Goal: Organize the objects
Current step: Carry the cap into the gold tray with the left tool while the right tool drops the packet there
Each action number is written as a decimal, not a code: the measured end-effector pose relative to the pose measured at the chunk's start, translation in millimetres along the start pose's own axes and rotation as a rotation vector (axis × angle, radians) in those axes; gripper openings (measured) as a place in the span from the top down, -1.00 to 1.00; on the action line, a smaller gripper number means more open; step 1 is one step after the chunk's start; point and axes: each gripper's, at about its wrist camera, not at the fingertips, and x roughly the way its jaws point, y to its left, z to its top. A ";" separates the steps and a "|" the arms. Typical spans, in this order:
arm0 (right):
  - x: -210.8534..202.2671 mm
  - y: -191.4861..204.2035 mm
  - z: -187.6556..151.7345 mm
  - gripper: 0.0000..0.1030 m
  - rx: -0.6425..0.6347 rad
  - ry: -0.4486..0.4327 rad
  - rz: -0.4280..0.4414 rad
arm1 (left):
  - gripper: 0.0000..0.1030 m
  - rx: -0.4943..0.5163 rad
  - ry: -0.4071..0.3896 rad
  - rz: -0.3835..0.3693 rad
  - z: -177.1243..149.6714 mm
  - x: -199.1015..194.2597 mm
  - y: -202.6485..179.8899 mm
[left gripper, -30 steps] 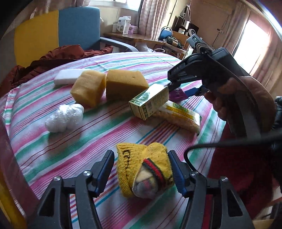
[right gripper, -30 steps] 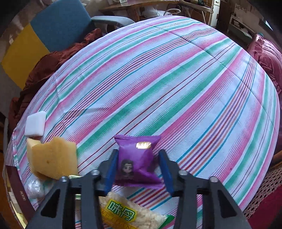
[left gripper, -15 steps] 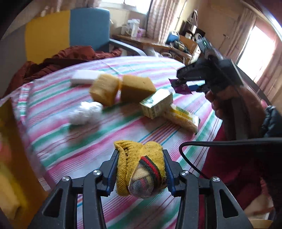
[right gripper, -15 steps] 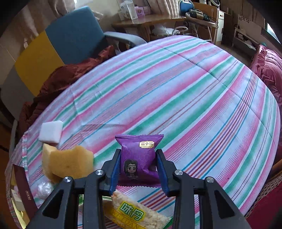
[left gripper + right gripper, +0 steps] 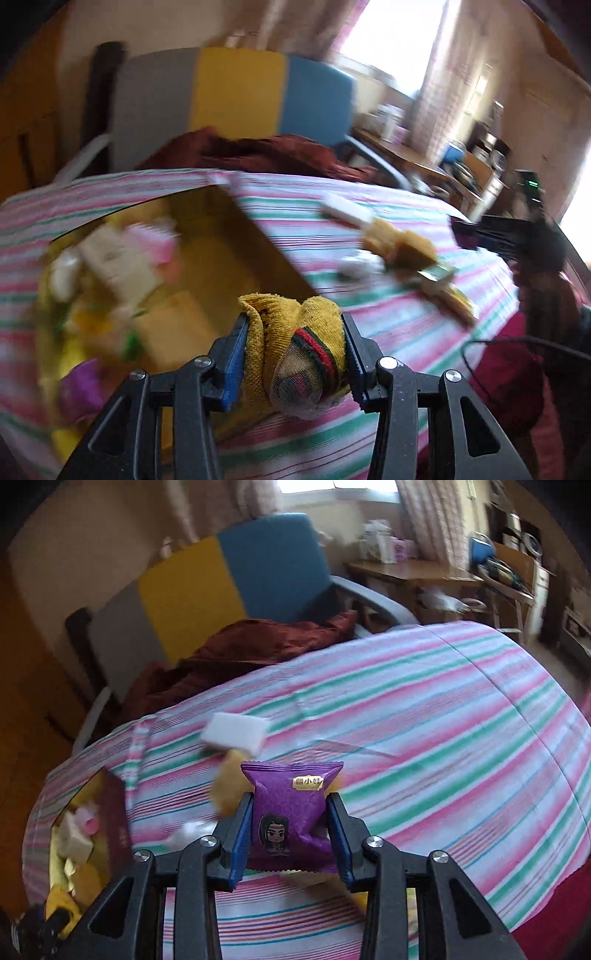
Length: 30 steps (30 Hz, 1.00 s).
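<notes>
Nearest in the left wrist view, the left gripper has its fingers clamped on a rolled yellow sock with a red and green band, held up off the striped table. Just beyond and to the left of it lies an open box with a yellow inside, holding a blurred jumble of pale, pink and purple things. Farther to the right on the table sit two yellow sponges, a green and yellow carton beside them, and a white block farther off. At the far right edge the other gripper shows as a dark blur.

In the right wrist view, the right gripper grips a purple snack packet with a cartoon figure on it, its fingers pressed against both sides, the packet held upright above the table. To the near left the same box stands at the table's edge. Behind the packet a yellow sponge peeks out, and the white block lies just beyond it. Past the table a red-brown cloth is heaped on a grey, yellow and blue chair.
</notes>
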 end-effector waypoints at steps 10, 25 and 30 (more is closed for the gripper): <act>16.5 162.7 -27.5 0.27 -0.241 0.102 0.248 | 0.05 -0.160 -0.020 0.149 -32.8 -29.1 72.3; 44.7 268.3 -52.2 -0.65 -0.397 0.149 0.321 | -0.40 -0.242 -0.066 0.236 -46.2 -54.5 108.5; 39.9 259.2 -75.5 -0.68 -0.423 0.154 0.295 | -0.47 -0.235 -0.072 0.277 -41.7 -55.8 102.9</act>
